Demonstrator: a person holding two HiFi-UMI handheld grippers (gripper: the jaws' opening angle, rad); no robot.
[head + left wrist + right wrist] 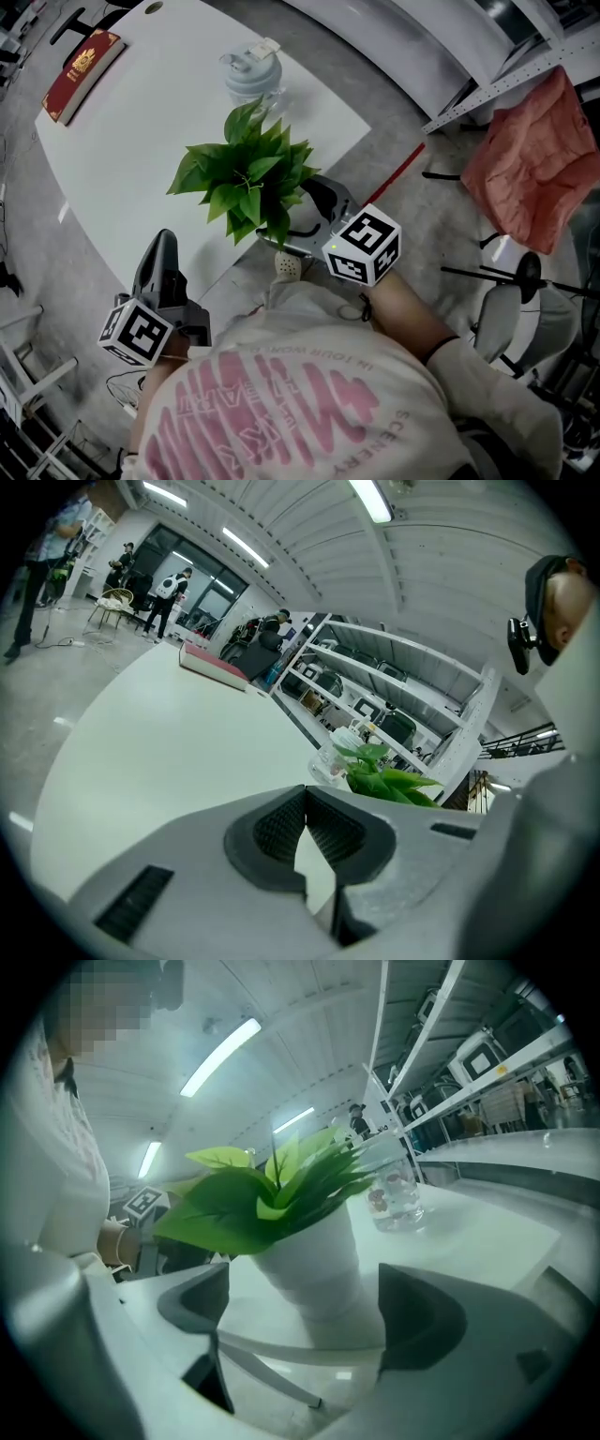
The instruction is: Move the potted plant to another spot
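The potted plant (248, 178) stands at the near edge of the white table (141, 159), and its green leaves hide the pot from above. My right gripper (298, 225) is open around it. In the right gripper view the white pot (309, 1251) stands between the two jaws of the right gripper (309, 1312), with a gap on each side and no pad touching it. My left gripper (161, 246) hangs off the table's near left edge, apart from the plant. Its pads meet at the tips, so the left gripper (305, 832) is shut and empty.
A clear water bottle (251, 80) stands just behind the plant. A red book (82, 73) lies at the table's far left corner. A pink cloth (530, 159) hangs on a rack at the right. A chair (506, 309) stands on the floor at the right.
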